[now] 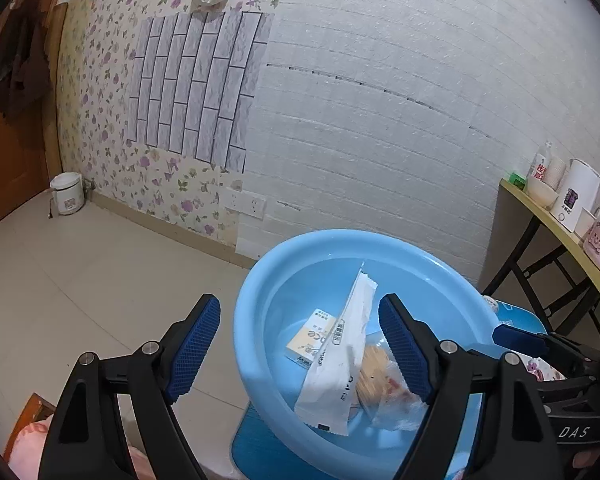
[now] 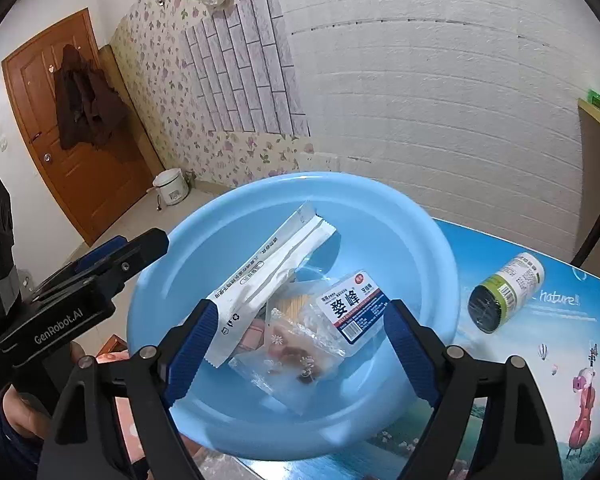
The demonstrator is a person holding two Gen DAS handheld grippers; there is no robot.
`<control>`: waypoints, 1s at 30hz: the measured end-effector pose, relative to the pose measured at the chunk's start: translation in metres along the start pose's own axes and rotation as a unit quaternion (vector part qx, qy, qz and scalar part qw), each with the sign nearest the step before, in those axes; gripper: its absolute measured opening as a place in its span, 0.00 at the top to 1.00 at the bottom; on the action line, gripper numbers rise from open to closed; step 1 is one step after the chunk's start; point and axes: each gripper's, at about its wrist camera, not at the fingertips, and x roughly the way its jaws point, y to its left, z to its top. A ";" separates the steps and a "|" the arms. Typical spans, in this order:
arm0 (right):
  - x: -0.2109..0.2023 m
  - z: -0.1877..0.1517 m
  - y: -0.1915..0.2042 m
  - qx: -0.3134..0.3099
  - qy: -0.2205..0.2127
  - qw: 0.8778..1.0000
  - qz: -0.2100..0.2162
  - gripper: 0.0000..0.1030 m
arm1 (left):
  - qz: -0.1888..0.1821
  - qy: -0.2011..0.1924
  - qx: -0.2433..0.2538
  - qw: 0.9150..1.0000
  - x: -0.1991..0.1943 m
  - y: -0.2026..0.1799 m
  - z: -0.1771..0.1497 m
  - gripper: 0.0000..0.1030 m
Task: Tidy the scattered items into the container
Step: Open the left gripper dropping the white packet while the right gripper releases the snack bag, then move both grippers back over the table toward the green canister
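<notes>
A light blue basin (image 2: 440, 232) stands on a blue picture mat (image 2: 540, 340). In it lie a long white packet (image 2: 268, 268), a clear bag with a blue and white label (image 2: 352, 308) and a clear bag of small sticks (image 2: 296, 348). A small bottle with a green label (image 2: 504, 296) lies on its side on the mat, right of the basin. My right gripper (image 2: 302, 312) hovers open over the basin with nothing pressed between its pads. My left gripper (image 1: 300, 308) is open above the basin's (image 1: 256, 280) left side, over the white packet (image 1: 340, 352) and a small yellow card (image 1: 312, 336).
A white rice cooker (image 1: 66, 194) sits on the tiled floor by the flowered wall. A side table (image 1: 540, 208) with cups and a white appliance stands at the right. A wooden door (image 2: 68, 120) is at the left. A hand (image 2: 20, 412) holds the left gripper.
</notes>
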 end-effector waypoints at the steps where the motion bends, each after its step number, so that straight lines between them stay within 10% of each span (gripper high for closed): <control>1: -0.001 0.000 0.000 0.001 -0.001 1.000 0.000 0.16 | -0.001 -0.001 0.002 1.000 -0.002 -0.002 0.001 0.22; 10: -0.027 -0.012 -0.024 0.028 -0.014 0.999 -0.008 0.13 | -0.036 -0.018 0.030 0.999 -0.024 -0.036 0.001 0.05; 30: -0.113 -0.078 -0.160 0.145 -0.058 0.981 -0.116 0.00 | -0.139 0.005 0.129 0.982 -0.040 -0.182 -0.036 0.01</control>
